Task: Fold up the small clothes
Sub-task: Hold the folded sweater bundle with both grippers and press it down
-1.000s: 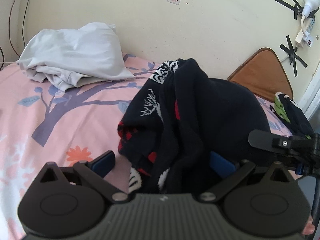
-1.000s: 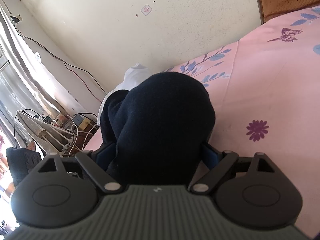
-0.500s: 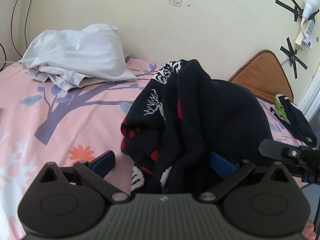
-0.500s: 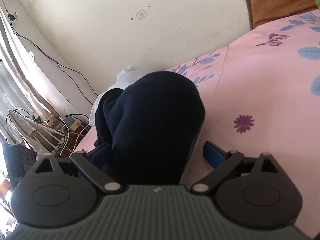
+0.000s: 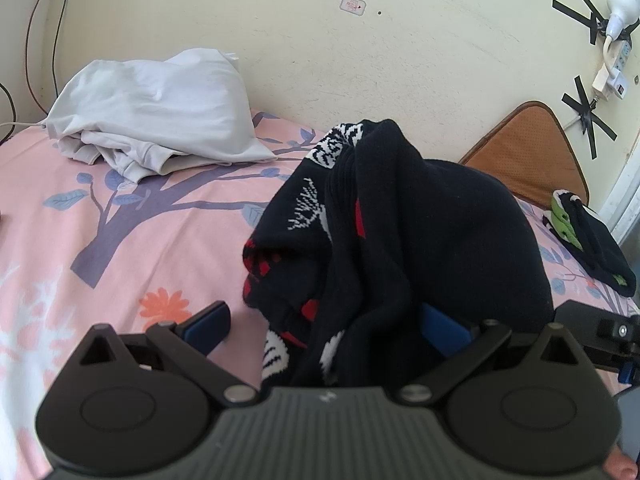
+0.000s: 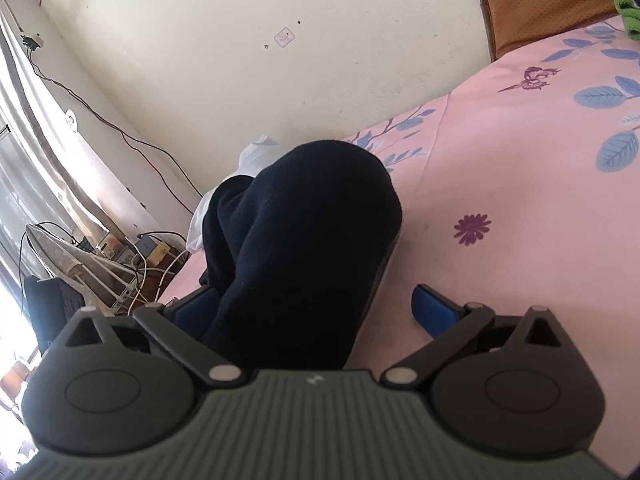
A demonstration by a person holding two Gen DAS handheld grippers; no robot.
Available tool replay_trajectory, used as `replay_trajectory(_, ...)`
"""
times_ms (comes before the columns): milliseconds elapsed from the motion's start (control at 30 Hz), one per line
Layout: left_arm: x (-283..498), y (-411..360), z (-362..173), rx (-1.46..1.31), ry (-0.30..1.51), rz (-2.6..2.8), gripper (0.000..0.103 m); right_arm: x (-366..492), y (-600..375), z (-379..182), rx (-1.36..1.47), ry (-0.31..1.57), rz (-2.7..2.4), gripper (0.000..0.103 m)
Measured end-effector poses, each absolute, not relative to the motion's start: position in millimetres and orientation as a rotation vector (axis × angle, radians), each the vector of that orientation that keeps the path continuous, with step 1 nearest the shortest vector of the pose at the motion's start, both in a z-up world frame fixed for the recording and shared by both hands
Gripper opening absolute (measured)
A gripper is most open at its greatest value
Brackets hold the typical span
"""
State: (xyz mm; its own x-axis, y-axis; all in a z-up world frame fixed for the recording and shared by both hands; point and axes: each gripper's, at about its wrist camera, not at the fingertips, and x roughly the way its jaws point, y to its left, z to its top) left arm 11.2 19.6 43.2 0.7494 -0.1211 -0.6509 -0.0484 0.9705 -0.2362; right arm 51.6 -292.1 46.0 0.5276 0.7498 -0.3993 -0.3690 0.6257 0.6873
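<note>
The dark sweater (image 5: 420,240) lies bunched in a heap on the pink bed (image 5: 120,240), directly in front of both hand-held grippers and between them. Its patterned side, with white and red, faces left; its plain dark bulk faces right. The heap is more tall than long, so I cannot name a clear long axis.

The left hand-held gripper (image 5: 326,326) stands wide open. The cloth fills the right part of its gap and covers part of the right pad (image 5: 444,330); whether it touches that pad I cannot tell. The left pad (image 5: 210,322) is free above the sheet.

The right hand-held gripper (image 6: 316,312) has just been opening and now stands wide. The sweater (image 6: 304,248) is still between its jaws, lying against the left pad (image 6: 192,314), while the right pad (image 6: 434,312) is apart from it. It holds nothing. Both seem equally near.
</note>
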Motion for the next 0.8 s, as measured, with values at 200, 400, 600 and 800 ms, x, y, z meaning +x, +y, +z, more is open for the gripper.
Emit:
replay_trajectory(200,11.2,20.2,43.1,-0.245,0.725,-0.042,0.103,51.3,-293.0,45.7,0.58,0.742,0.717,0.103)
replay_trajectory(400,10.9,20.2,42.9,-0.246,0.725,-0.043,0.103,50.6,-293.7,45.4,0.582,0.741,0.718,0.103)
replay_trajectory(600,9.2,22.3,43.3,-0.259,0.722,-0.051,0.103,50.2,-293.8,45.3,0.584,0.74,0.718,0.103)
replay_trajectory(800,4.5,36.9,44.1,-0.351,0.702,-0.094,0.103,50.1,-293.8,45.3,0.585,0.74,0.717,0.103)
